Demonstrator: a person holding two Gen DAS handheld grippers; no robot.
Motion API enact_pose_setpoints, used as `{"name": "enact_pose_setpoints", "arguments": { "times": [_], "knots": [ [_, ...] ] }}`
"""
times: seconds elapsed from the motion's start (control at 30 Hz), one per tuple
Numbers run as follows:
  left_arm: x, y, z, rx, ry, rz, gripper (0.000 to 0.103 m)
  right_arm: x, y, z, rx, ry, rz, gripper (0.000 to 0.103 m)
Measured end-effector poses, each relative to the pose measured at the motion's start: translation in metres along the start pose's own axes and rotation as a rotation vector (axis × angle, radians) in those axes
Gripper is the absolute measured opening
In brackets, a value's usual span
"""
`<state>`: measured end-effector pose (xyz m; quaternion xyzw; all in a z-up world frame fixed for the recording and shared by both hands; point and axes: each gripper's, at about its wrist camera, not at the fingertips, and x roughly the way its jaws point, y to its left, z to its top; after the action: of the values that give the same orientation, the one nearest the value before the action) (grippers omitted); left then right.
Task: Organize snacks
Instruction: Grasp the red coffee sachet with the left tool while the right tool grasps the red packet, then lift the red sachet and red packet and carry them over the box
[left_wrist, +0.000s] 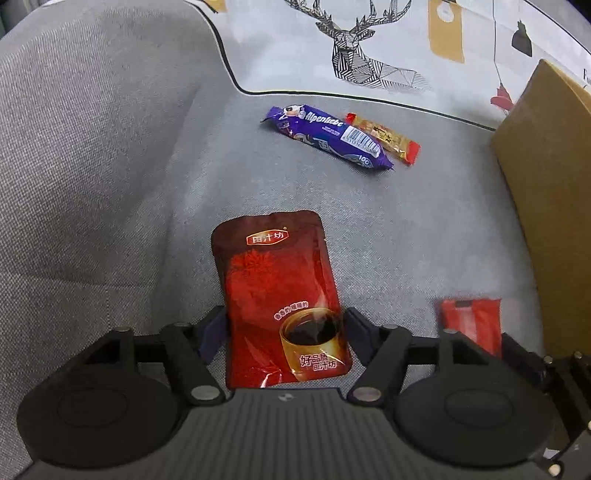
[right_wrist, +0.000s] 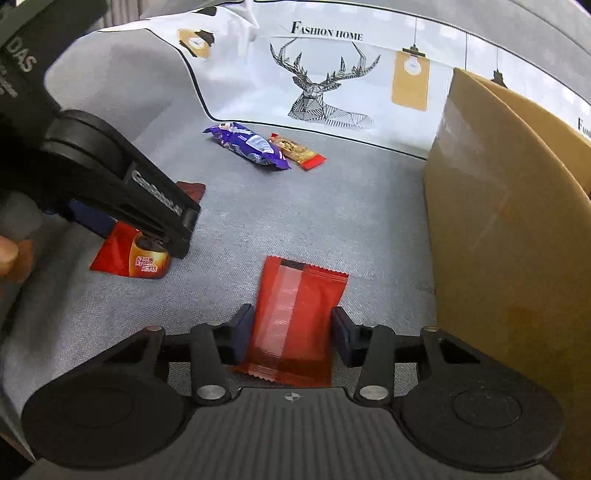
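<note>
A dark red drink pouch (left_wrist: 280, 295) lies on the grey sofa seat between the fingers of my left gripper (left_wrist: 284, 332), which is open around its lower half. It also shows in the right wrist view (right_wrist: 125, 254), partly under the left gripper body. A plain red packet (right_wrist: 295, 321) lies between the fingers of my right gripper (right_wrist: 291, 332), which is open around it; the same packet shows in the left wrist view (left_wrist: 471, 321). A purple Alpenliebe pack (left_wrist: 328, 136) and a gold-red bar (left_wrist: 388, 138) lie side by side further back.
A cardboard box (right_wrist: 498, 221) stands at the right on the seat; it also shows in the left wrist view (left_wrist: 546, 192). A white deer-print cushion (right_wrist: 325, 74) leans along the back. The grey sofa arm (left_wrist: 92, 129) rises at the left.
</note>
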<state>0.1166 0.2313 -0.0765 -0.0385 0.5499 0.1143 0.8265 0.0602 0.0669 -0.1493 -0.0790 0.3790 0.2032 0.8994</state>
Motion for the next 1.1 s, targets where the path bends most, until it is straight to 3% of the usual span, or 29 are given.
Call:
{"name": "enact_pose_setpoints", "arguments": {
  "times": [0.07, 0.27, 0.47, 0.57, 0.77, 0.97, 1.1],
  "knots": [
    [-0.004, 0.0, 0.0, 0.0, -0.013, 0.003, 0.062, -0.005, -0.002, 0.002, 0.022, -0.015, 0.002, 0.045],
    [-0.025, 0.002, -0.005, -0.011, -0.091, -0.019, 0.061, -0.048, -0.019, 0.021, 0.102, -0.137, 0.079, 0.045],
    [-0.066, 0.002, -0.013, -0.023, -0.26, -0.072, 0.061, -0.123, -0.035, 0.024, 0.129, -0.337, 0.121, 0.045],
    [-0.09, -0.001, -0.02, -0.017, -0.354, -0.106, 0.061, -0.154, -0.047, 0.023, 0.145, -0.396, 0.13, 0.045],
    [-0.13, -0.012, -0.04, -0.017, -0.494, -0.205, 0.061, -0.209, -0.088, 0.02, 0.172, -0.478, 0.048, 0.046],
    [-0.156, -0.034, -0.063, 0.042, -0.558, -0.288, 0.061, -0.244, -0.133, -0.001, 0.262, -0.51, -0.07, 0.046],
    [-0.158, -0.051, -0.071, 0.085, -0.584, -0.313, 0.061, -0.27, -0.154, -0.027, 0.397, -0.573, -0.106, 0.046]
  ]
}}
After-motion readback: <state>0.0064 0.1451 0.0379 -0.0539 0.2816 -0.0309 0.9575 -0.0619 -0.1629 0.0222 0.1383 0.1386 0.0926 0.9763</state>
